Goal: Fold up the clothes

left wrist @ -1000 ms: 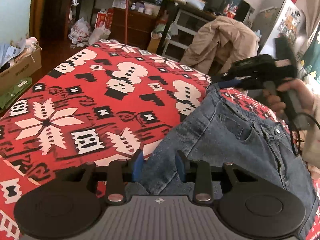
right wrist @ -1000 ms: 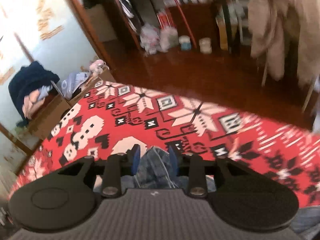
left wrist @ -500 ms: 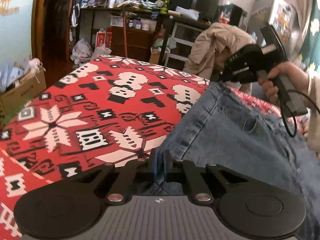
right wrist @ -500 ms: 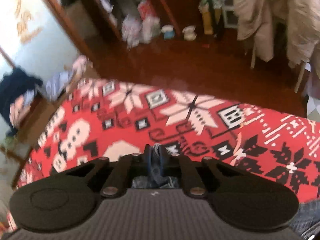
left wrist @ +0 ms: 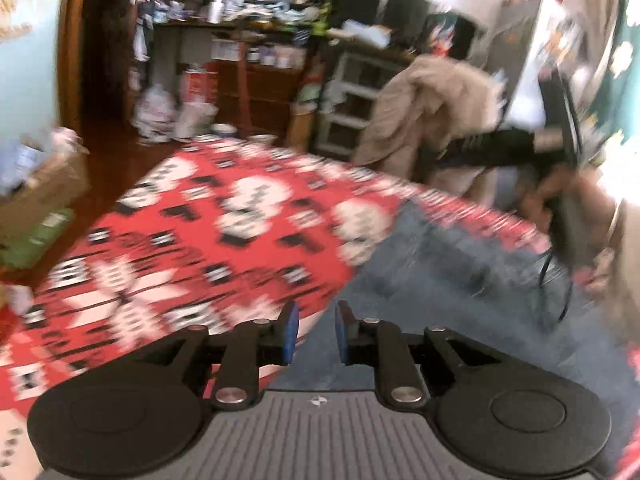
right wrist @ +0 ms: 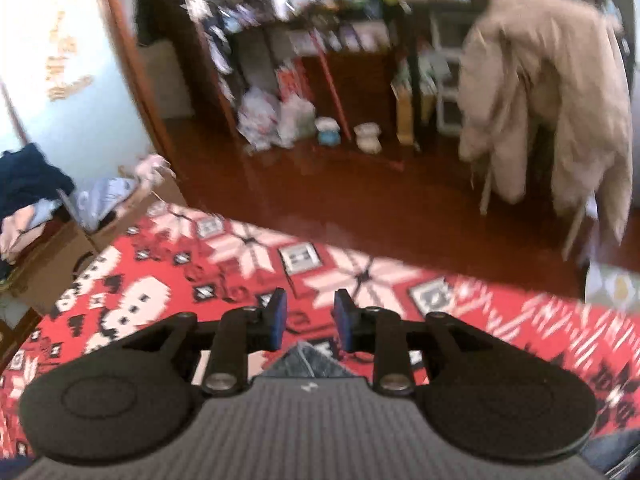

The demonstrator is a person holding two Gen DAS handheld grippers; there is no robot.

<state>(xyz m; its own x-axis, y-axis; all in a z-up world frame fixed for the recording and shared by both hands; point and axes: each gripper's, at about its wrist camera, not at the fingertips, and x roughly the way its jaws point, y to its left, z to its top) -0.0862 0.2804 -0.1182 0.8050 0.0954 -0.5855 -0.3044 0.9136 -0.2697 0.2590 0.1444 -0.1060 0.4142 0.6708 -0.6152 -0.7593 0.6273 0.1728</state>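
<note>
Blue denim jeans [left wrist: 448, 280] lie on the red patterned blanket [left wrist: 200, 232], blurred in the left wrist view. My left gripper [left wrist: 316, 334] is open just above the jeans' near edge, nothing between its blue pads. The right gripper [left wrist: 492, 152] shows there too, held by a hand [left wrist: 560, 188] above the far side of the jeans. In the right wrist view my right gripper [right wrist: 308, 322] is open over the blanket [right wrist: 360, 276]; a corner of the jeans [right wrist: 308, 362] lies below and behind its fingertips.
A beige coat [right wrist: 544, 100] hangs on a chair beyond the blanket's far edge. A cardboard box of clothes [right wrist: 60, 220] stands at the left. Cluttered shelves [left wrist: 256, 52] and bags [right wrist: 276, 120] line the back wall over a brown floor [right wrist: 360, 200].
Both grippers were shut on the jeans' edge half a second ago; both have let go, opened and lifted off. The jeans lie flat on the blanket.
</note>
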